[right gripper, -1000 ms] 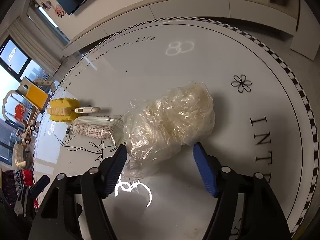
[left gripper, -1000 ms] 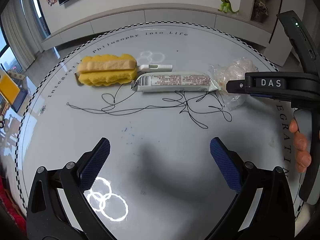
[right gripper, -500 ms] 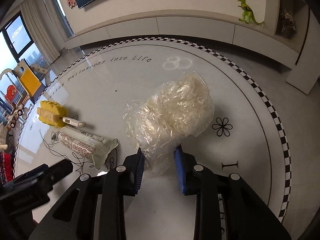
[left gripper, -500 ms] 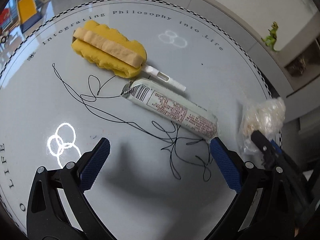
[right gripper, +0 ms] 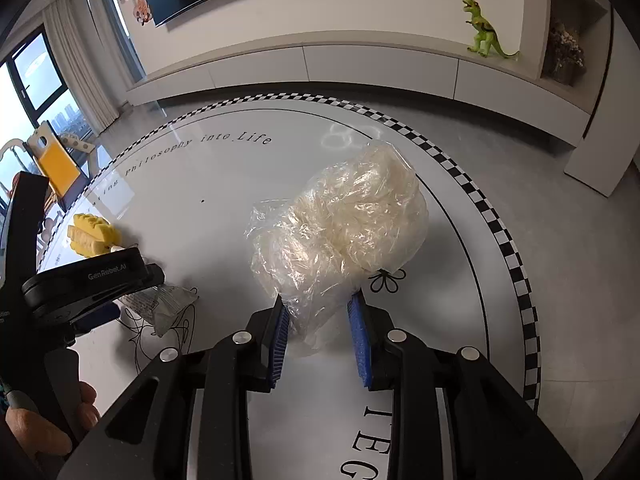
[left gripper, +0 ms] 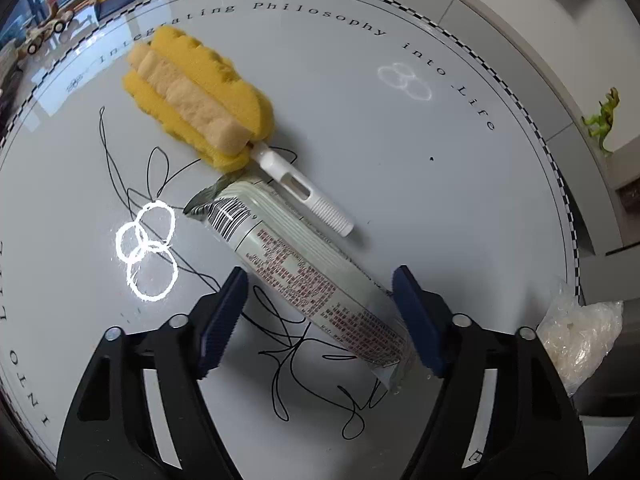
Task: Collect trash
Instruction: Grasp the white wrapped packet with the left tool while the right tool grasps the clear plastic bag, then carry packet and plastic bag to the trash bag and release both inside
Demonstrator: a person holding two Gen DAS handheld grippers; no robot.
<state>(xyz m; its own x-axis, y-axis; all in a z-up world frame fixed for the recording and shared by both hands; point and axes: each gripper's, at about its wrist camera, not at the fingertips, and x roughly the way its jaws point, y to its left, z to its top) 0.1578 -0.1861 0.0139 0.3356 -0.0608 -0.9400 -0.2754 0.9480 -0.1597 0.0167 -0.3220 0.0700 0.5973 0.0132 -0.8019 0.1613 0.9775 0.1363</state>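
My right gripper (right gripper: 320, 340) is shut on the near end of a crumpled clear plastic bag (right gripper: 344, 220) and holds it over the round white table (right gripper: 208, 184). The bag also shows in the left wrist view (left gripper: 580, 336) at the right edge. My left gripper (left gripper: 320, 320) is open, its blue pads (left gripper: 224, 312) on either side of a long pale green printed wrapper (left gripper: 304, 268) lying on the table. The wrapper's end shows in the right wrist view (right gripper: 160, 304) under the left gripper's body.
A yellow sponge brush (left gripper: 200, 100) with a white handle (left gripper: 304, 196) lies beyond the wrapper. Tangled black thread (left gripper: 288, 360) lies around the wrapper. A green dinosaur toy (right gripper: 484, 32) stands on the low cabinet behind the table.
My left gripper moved forward and its jaws now straddle the wrapper, narrower than before. My right gripper, shut on the bag, lifted it and tilted up.
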